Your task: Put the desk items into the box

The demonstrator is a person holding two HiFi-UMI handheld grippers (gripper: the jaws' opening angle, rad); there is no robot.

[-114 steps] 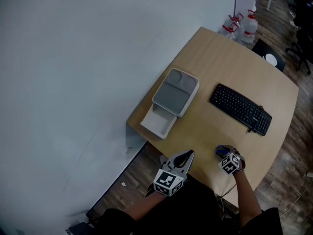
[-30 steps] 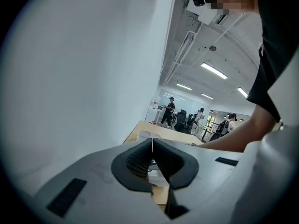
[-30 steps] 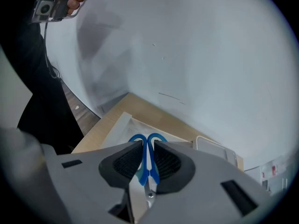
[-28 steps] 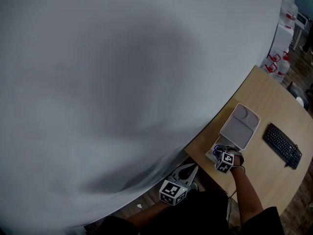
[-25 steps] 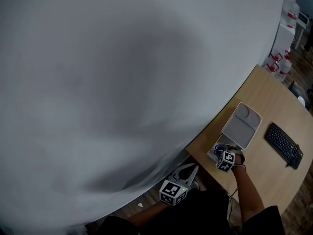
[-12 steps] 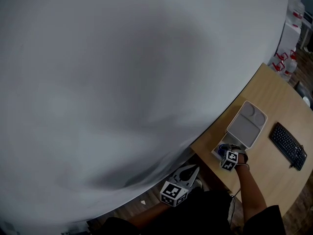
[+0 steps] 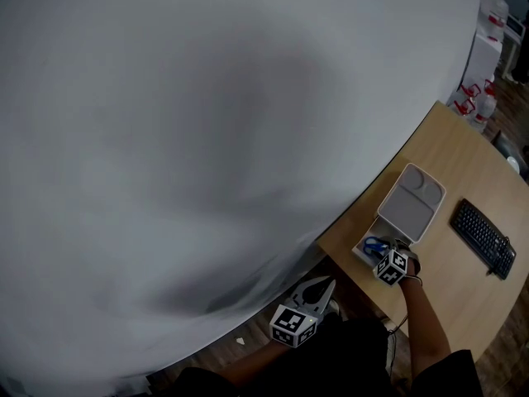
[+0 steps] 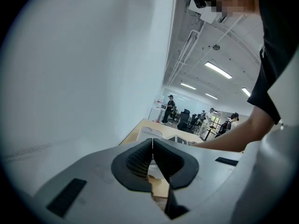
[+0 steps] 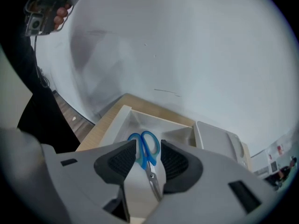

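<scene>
Jaws of the right gripper (image 9: 148, 147) standing apart at the lower middle of the right gripper view, just opened wider, pads pressing on nothing. Jaws of the left gripper (image 8: 153, 143) closed tip to tip, nothing between, held low at the bottom of the head view, off the desk (image 7: 450, 155).

Between the right jaws and a little below them, the scissors (image 9: 146, 158), lying flat on the floor of the open drawer (image 9: 122, 120) of the box (image 9: 217, 139). Judged as already let go and inside.

Probably light and stiff, with hard metal blades and smooth plastic loops. Likely to slide or turn on the smooth white plastic if pushed from one side only. Not fragile, but pointed at the tip, so better not to press it against the drawer wall. If to be lifted again, best pinched across the joint of loops and blades, or across both loops together. Not at the blades: too thin and too slippery for the pads, by the look of them.

Blue loops, side by side, turned to the far wall of the drawer. Short silver blades, closed, pointing back to the camera.

Further on, right of the drawer, the pale flat top of the box. In the head view, the same blue spot in the drawer near the desk edge at right of the frame. Beyond, further right and well apart from the box, a black keyboard (image 7: 483, 238).
</scene>
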